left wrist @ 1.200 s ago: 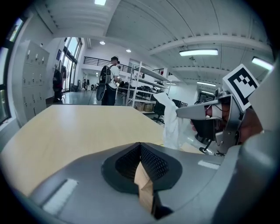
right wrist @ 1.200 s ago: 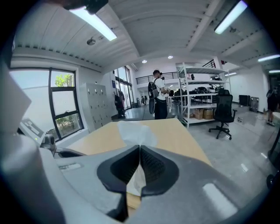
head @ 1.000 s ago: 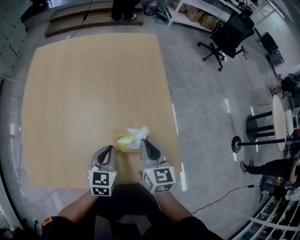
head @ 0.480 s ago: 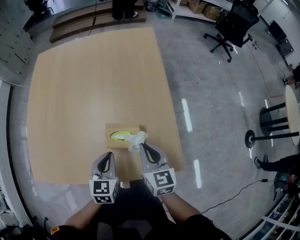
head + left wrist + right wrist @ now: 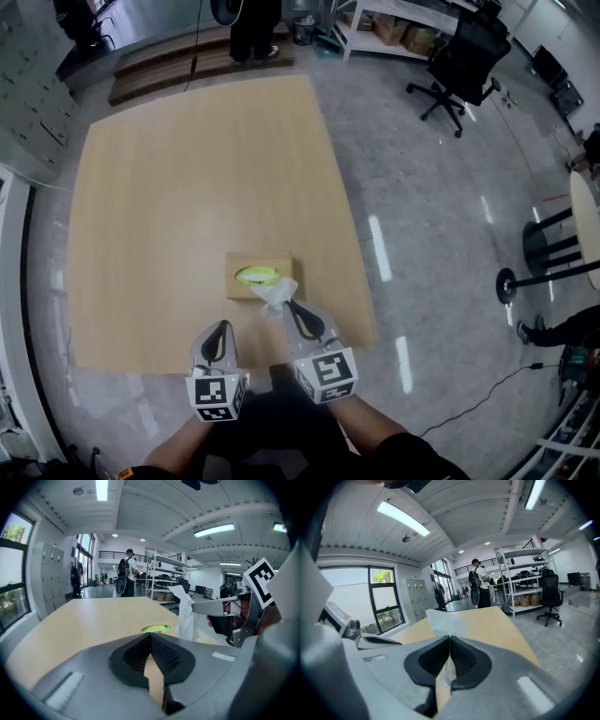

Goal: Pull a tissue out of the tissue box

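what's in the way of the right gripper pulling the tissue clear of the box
Nothing visible. The right gripper is already shut on the tissue, at the near right corner of the tissue box. The left gripper is shut and empty, off to the side.

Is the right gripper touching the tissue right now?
Touching. The right gripper has its jaws closed on the white tissue, which sticks out past their tips; the right gripper view shows this plainly.
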`<move>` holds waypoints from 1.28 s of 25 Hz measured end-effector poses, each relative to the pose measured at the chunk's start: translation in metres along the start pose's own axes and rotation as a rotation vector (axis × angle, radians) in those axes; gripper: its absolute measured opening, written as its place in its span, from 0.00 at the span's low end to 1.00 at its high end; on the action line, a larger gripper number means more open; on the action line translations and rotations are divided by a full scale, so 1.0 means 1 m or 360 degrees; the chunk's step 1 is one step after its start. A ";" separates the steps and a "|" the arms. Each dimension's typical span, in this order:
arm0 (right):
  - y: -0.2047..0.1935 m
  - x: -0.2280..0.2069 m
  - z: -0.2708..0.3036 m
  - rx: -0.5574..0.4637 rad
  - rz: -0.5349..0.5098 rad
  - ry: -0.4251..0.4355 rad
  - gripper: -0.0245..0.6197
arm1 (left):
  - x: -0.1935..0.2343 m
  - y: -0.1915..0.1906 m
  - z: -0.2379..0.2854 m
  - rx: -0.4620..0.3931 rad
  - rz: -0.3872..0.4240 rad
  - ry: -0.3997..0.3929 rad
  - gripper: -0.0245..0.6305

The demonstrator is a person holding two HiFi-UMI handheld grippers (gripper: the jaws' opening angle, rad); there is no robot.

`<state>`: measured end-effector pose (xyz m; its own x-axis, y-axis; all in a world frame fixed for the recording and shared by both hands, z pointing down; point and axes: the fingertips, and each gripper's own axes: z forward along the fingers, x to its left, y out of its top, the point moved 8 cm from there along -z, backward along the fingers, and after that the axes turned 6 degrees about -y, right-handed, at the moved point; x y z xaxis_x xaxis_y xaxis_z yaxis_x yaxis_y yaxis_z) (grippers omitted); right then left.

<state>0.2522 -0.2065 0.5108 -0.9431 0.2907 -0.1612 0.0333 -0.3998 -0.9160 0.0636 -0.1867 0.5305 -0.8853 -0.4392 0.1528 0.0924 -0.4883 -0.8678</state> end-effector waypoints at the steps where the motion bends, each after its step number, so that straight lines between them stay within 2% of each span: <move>1: -0.001 0.006 -0.002 0.0001 -0.0012 0.0012 0.04 | 0.001 -0.003 -0.006 -0.0008 -0.0008 0.0006 0.07; 10: -0.020 0.081 -0.043 -0.0003 -0.0090 0.0033 0.04 | 0.023 -0.035 -0.076 -0.0122 -0.0058 0.0042 0.07; 18: -0.062 0.160 -0.107 0.0013 -0.0076 -0.0024 0.04 | 0.030 -0.068 -0.150 -0.0247 -0.0060 -0.0028 0.07; 26: -0.080 0.190 -0.171 0.0015 -0.0109 -0.0172 0.04 | 0.012 -0.093 -0.199 -0.0298 -0.0064 -0.0153 0.07; 32: -0.084 0.181 -0.201 0.0009 -0.0128 -0.0216 0.04 | -0.013 -0.094 -0.211 -0.0355 -0.0055 -0.0184 0.07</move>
<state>0.1448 0.0542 0.4849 -0.9787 0.2020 -0.0359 -0.0457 -0.3852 -0.9217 -0.0294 0.0243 0.5107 -0.8268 -0.5149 0.2263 -0.0513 -0.3317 -0.9420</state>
